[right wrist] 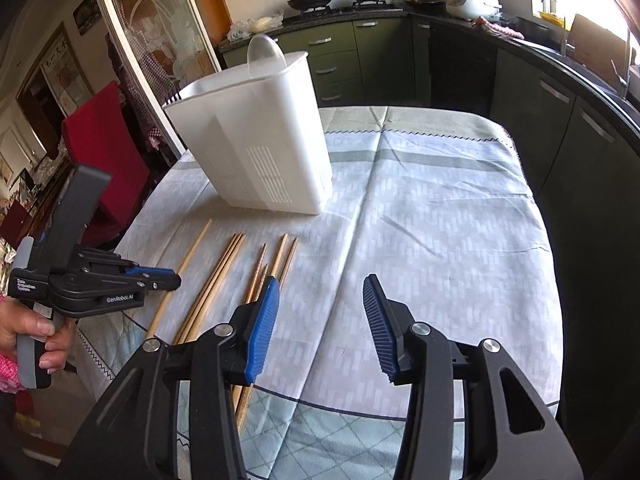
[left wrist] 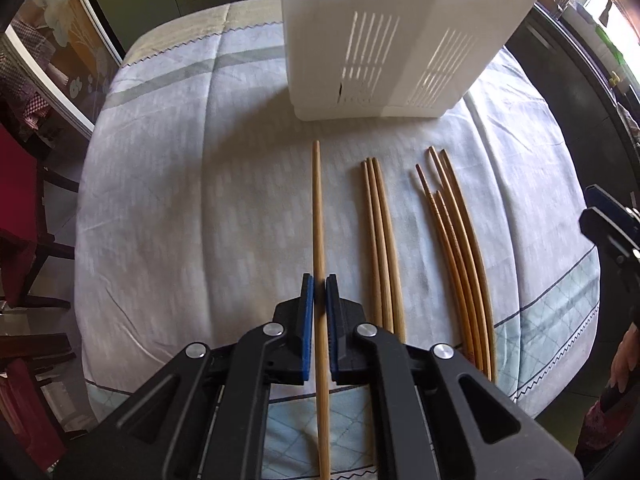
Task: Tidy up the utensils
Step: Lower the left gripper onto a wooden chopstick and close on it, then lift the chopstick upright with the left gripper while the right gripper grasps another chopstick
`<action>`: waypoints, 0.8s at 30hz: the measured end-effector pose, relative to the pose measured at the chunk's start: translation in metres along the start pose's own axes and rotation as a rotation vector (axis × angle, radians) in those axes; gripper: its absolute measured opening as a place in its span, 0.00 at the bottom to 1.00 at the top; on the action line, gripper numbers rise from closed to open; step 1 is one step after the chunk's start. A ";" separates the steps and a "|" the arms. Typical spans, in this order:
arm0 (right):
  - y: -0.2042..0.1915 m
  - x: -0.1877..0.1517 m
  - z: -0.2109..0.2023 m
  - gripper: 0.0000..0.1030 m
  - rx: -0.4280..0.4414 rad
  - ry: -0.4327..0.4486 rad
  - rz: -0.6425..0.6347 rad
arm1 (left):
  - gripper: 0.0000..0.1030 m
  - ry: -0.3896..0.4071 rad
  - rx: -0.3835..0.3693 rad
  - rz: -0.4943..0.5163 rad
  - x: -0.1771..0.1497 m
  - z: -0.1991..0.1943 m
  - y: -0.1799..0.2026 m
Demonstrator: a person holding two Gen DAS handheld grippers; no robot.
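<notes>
A single bamboo chopstick (left wrist: 319, 220) lies on the clothed table, running between the blue pads of my left gripper (left wrist: 319, 284), which is shut on it at table level. It also shows in the right wrist view (right wrist: 188, 256) under the left gripper (right wrist: 172, 280). A group of three chopsticks (left wrist: 380, 232) and a further bundle of several chopsticks (left wrist: 456, 232) lie to the right. The white slotted utensil holder (left wrist: 384, 40) stands upright beyond them. My right gripper (right wrist: 320, 320) is open and empty, hovering right of the chopsticks (right wrist: 224, 276).
The table is covered with a pale blue and white cloth (right wrist: 420, 220). A red chair (right wrist: 104, 148) stands at the left. Dark green kitchen cabinets (right wrist: 560, 128) and a counter run behind and to the right. The holder (right wrist: 256, 140) has a clear lid raised at its back.
</notes>
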State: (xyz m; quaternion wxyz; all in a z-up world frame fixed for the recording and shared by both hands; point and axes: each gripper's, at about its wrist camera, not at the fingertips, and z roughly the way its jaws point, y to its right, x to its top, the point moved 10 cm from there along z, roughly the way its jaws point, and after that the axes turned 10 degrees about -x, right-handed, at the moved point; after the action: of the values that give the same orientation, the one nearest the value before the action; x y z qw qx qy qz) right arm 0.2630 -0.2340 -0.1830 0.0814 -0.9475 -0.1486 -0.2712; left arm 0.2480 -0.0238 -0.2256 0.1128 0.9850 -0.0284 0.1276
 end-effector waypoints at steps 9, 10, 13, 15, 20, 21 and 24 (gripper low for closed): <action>-0.047 -0.020 0.060 0.14 0.041 -0.248 -0.074 | 0.06 0.258 0.014 0.002 0.000 -0.073 -0.029; -0.050 -0.021 0.065 0.13 0.031 -0.260 -0.076 | 0.06 0.281 0.015 0.004 -0.001 -0.078 -0.032; -0.053 -0.022 0.075 0.12 -0.011 -0.284 -0.084 | 0.06 0.332 0.016 0.010 -0.007 -0.093 -0.036; -0.054 -0.022 0.079 0.12 -0.041 -0.295 -0.091 | 0.06 0.355 0.009 0.021 -0.011 -0.098 -0.039; -0.060 -0.026 0.087 0.12 -0.077 -0.330 -0.100 | 0.06 0.384 -0.013 0.042 -0.016 -0.105 -0.036; -0.061 -0.026 0.089 0.12 -0.084 -0.335 -0.103 | 0.06 0.388 -0.016 0.045 -0.017 -0.106 -0.035; -0.064 -0.026 0.092 0.12 -0.103 -0.346 -0.106 | 0.06 0.395 -0.023 0.054 -0.018 -0.107 -0.032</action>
State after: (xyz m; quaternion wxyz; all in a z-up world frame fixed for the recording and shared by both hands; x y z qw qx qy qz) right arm 0.2662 -0.1582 -0.2696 -0.0084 -0.9737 -0.1962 -0.1156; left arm 0.2073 0.0327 -0.1369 0.1239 0.9384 -0.0336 0.3209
